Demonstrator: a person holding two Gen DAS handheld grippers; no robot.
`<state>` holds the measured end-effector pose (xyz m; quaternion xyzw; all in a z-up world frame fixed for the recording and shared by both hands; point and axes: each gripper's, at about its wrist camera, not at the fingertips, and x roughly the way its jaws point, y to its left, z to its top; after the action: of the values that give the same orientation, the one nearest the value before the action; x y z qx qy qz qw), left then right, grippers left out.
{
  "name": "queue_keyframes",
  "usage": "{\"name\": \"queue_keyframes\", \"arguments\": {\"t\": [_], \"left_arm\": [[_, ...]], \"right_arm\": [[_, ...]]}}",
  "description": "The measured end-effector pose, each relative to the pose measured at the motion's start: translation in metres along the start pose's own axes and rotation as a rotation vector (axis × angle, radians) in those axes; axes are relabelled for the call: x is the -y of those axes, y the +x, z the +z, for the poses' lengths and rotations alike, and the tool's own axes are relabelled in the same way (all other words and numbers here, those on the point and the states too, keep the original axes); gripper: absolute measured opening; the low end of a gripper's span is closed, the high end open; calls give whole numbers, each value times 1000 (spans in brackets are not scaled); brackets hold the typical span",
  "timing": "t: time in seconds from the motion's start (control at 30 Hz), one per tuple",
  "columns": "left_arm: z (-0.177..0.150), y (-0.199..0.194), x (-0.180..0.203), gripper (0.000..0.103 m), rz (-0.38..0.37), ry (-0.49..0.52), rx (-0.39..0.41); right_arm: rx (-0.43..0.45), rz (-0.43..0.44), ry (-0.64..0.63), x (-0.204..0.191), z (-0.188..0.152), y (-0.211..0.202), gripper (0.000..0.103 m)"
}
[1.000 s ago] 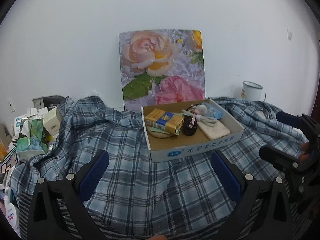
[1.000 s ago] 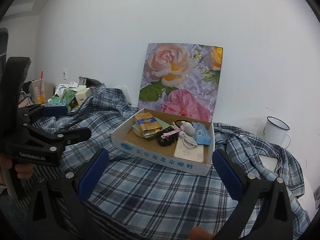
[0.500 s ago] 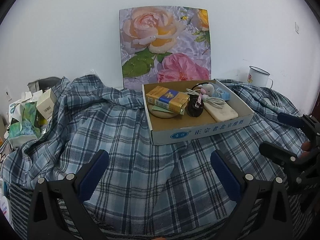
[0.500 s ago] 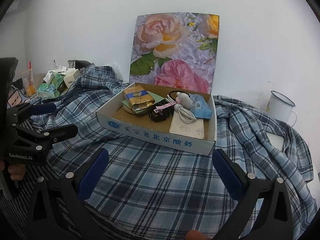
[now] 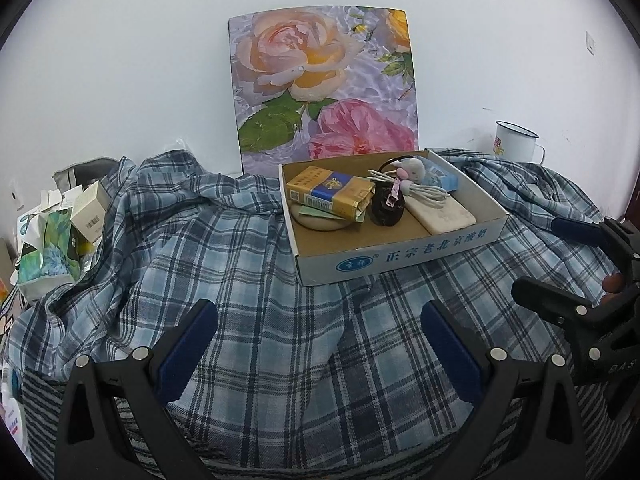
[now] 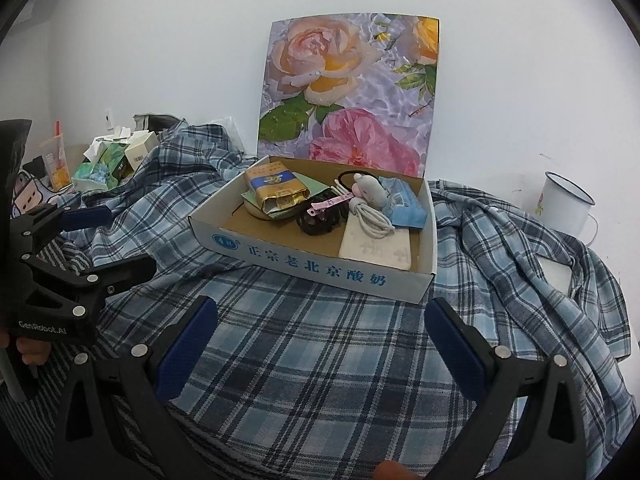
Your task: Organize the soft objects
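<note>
Plaid shirt (image 5: 248, 288) spread across table, cardboard box (image 6: 320, 268) sitting on it (wall close behind). Free cloth in front. Left tongs (image 5: 320, 344) and right tongs (image 6: 320, 344) both spread wide, gripping nothing.

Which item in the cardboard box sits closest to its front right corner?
The flat beige power bank, under the coiled white cable; the gold pack and black pouch sit farther left.
</note>
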<state>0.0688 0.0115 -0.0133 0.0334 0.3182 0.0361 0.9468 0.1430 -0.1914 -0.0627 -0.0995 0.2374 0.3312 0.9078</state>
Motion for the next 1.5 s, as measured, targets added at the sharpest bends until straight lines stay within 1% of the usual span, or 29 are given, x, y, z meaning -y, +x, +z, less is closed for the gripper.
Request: {"name": "queue_keyframes", "arguments": {"t": [0.6, 0.83, 1.03, 1.23, 1.5], "left_arm": [[0, 1, 2, 103, -1, 7, -4], [-1, -1, 5, 103, 2, 22, -2], [-1, 0, 5, 103, -15, 31, -5], [-2, 0, 9, 103, -16, 54, -1], [-2, 1, 9, 103, -15, 58, -2]], "right_arm": [[-7, -4, -7, -1, -1, 1, 103], [-9, -4, -2, 0, 0, 2, 103], [-10, -4, -5, 0, 0, 2, 103], [-14, -4, -6, 0, -1, 2, 103], [-16, -5, -7, 0, -1, 3, 103]]}}
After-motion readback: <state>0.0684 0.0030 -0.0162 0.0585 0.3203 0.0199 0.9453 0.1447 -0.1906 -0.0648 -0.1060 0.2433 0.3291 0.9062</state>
